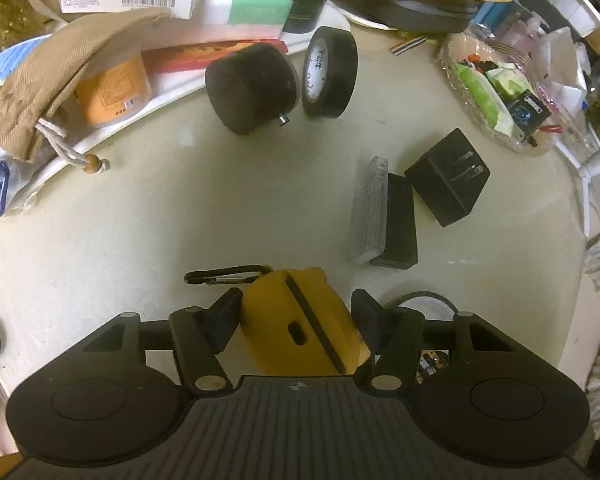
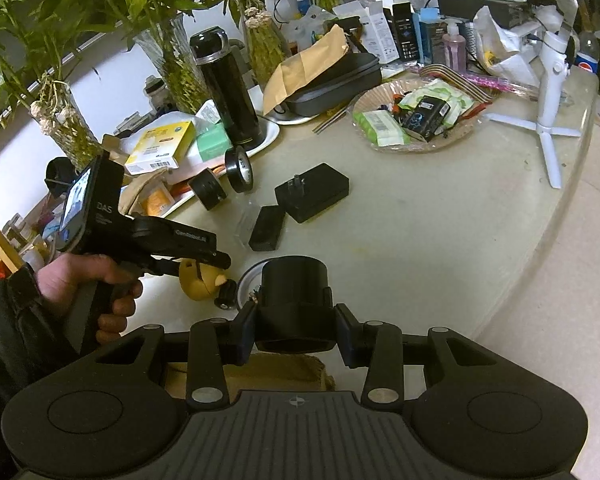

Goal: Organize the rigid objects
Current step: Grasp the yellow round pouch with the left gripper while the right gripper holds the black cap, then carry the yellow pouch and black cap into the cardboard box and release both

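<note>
My left gripper [image 1: 296, 312] is shut on a yellow case [image 1: 304, 320] with a black carabiner [image 1: 228, 275], held just above the table; the case also shows in the right wrist view [image 2: 198, 282]. My right gripper [image 2: 296, 324] is shut on a black cylindrical adapter [image 2: 294, 288] near the table's front edge. On the table lie a black tape roll [image 1: 330, 72], a black cylinder [image 1: 252, 86], a black plug adapter [image 1: 448, 178] and a flat black box [image 1: 398, 220] beside a grey block [image 1: 370, 210].
A white tray [image 1: 140, 108] at the left holds boxes, an orange jar [image 1: 112, 90] and a cloth pouch [image 1: 60, 76]. A glass dish [image 2: 416, 118] of packets stands at the right. A black flask [image 2: 230, 88], plant vases and a white tripod [image 2: 550, 96] stand further back.
</note>
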A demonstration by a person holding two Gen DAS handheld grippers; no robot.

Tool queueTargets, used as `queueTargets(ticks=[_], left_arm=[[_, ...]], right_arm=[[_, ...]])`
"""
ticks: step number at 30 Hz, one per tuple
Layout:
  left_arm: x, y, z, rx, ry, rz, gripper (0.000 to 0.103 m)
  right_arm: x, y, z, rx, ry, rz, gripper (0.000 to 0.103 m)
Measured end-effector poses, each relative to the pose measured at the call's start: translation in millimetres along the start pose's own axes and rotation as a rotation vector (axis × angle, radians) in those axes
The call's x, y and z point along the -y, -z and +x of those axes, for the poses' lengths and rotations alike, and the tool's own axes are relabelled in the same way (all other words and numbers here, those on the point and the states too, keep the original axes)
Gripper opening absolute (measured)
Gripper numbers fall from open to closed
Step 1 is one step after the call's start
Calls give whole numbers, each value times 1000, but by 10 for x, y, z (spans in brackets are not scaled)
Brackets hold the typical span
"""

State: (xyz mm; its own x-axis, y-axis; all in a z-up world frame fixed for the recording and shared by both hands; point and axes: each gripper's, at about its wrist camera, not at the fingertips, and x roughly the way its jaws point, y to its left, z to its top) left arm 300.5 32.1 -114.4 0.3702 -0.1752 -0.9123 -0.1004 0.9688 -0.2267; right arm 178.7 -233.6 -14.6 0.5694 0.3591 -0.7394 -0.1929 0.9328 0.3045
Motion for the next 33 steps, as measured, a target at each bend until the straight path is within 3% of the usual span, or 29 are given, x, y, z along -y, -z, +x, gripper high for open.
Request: queueTargets(ticks=[7,17,23,33], left_arm=[[-34,13,-45,15,-11,7,57],[-125,42,-524,127,-9,14,56],[-100,239,-924,183,-1,51,56],[-68,686,-1287,204,21,103,56]], right_arm=[[-24,-11,14,0,5,-11,44],[-62,-7,39,3,3,-21,44],[-103,-10,46,5,3,-23,44],[-156,23,55,1,14,-38,44]])
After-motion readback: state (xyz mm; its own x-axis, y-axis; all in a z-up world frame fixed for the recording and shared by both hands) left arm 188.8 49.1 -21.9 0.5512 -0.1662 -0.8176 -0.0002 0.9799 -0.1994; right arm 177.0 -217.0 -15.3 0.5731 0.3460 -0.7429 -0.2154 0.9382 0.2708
